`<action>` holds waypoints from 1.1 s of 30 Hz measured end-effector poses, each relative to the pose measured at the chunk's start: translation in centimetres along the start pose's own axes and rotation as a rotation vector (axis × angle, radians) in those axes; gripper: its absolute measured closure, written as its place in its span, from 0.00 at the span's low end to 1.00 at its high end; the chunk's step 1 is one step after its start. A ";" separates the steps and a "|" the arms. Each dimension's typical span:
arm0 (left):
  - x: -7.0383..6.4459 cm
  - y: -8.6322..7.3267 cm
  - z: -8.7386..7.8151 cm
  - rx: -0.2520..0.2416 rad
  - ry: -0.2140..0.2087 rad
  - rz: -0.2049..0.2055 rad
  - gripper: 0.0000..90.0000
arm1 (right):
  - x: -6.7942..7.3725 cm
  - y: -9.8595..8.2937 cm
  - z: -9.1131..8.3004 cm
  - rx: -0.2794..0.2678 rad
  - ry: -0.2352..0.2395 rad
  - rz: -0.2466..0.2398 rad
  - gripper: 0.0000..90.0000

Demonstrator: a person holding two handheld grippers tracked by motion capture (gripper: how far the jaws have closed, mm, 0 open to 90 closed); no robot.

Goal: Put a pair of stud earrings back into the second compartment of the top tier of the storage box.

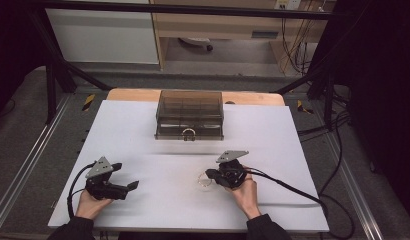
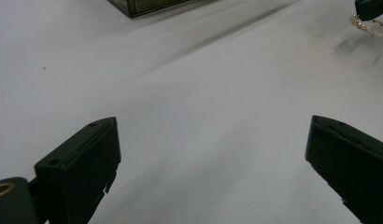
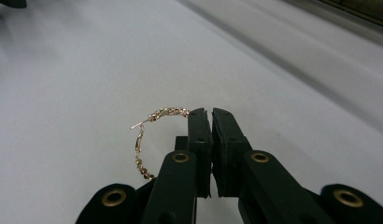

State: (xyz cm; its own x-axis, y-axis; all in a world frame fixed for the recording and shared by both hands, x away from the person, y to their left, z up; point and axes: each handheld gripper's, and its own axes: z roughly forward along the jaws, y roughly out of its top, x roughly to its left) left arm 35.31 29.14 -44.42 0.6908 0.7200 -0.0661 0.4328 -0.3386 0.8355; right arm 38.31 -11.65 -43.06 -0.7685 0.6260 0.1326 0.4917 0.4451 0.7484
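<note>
One gold chain bracelet (image 3: 152, 133) curls in a loop on the white tabletop (image 1: 158, 145), near its front middle, its end pinched between the pressed-together jaws of the right gripper (image 3: 211, 116). Well apart to the left, the left gripper (image 1: 130, 186) rests with jaws spread wide, holding nothing. Farther back stands a smoky translucent compartment box (image 1: 189, 115), lid closed.

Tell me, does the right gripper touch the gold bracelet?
Touching. In the right gripper view the right gripper has its jaws pressed together, and the gold bracelet runs into them at the tips, with no gap.
</note>
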 end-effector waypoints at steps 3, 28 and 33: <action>0.0 0.0 0.0 0.001 0.001 -0.001 0.03 | -0.1 0.2 -0.4 -0.006 -0.004 -0.002 0.97; 0.0 0.0 0.1 0.008 0.003 0.002 0.03 | -1.1 2.2 -2.9 -0.091 -0.030 0.039 0.97; 0.0 0.0 0.1 0.006 0.002 0.001 0.04 | -1.1 3.4 -3.1 -0.109 -0.036 0.035 0.97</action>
State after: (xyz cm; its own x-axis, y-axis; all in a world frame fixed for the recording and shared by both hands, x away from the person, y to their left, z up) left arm 35.39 29.11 -44.51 0.6897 0.7213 -0.0643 0.4357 -0.3424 0.8324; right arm 39.57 -12.83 -38.65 -0.7352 0.6637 0.1378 0.4692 0.3515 0.8101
